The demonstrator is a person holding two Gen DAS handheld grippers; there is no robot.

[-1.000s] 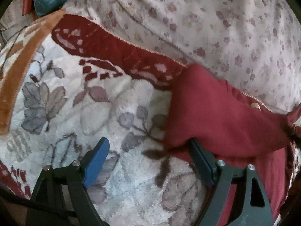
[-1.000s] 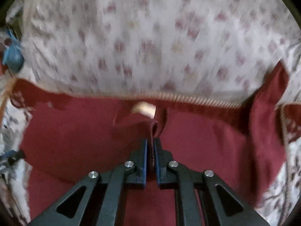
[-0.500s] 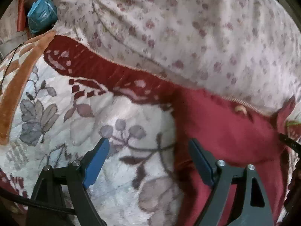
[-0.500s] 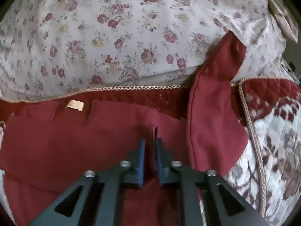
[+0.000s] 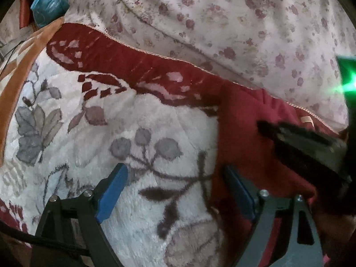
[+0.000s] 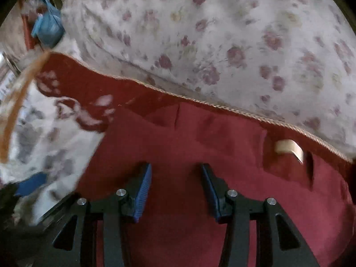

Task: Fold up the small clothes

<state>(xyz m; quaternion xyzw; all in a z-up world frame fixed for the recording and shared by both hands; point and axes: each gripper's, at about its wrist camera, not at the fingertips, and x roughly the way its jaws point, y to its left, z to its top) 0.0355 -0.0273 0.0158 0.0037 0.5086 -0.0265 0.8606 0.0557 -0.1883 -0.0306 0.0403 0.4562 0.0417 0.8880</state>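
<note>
Floral sheet [image 5: 222, 22] fills the top of both views, pale w/ small dusky roses, bunched in soft folds. Below it lies the blanket [image 5: 133, 133]: fluffy white pile w/ grey leaf and berry print, dark red border [image 5: 124, 66] along its far edge, thin cord trim where border meets sheet. An orange-brown band [image 5: 20, 71] runs down the far left.

Red garment [image 6: 189, 144] lies flat on the blanket, up against the border, just below the cord trim. It takes most of the lower half of the right wrist view; in the left wrist view it sits to the right, its left edge running straight down the white pile. A seam crease shows near its top edge. Tan label [image 6: 288, 148] sits near the top right of the garment, beside a short dark slit.

Left gripper [image 5: 175, 191]: jaws wide apart, blue pads, nothing between them but blanket; the right finger [image 5: 239, 193] sits over the garment's left edge, the left finger over white pile. Right gripper [image 6: 175, 189]: jaws parted, over the garment's middle, no cloth pinched. Its dark body shows blurred at the right of the left view, w/ a green light [image 5: 349, 82] above.

Teal bag [image 5: 49, 4] sits top left, beyond the blanket, next to smth red, too small to tell.
</note>
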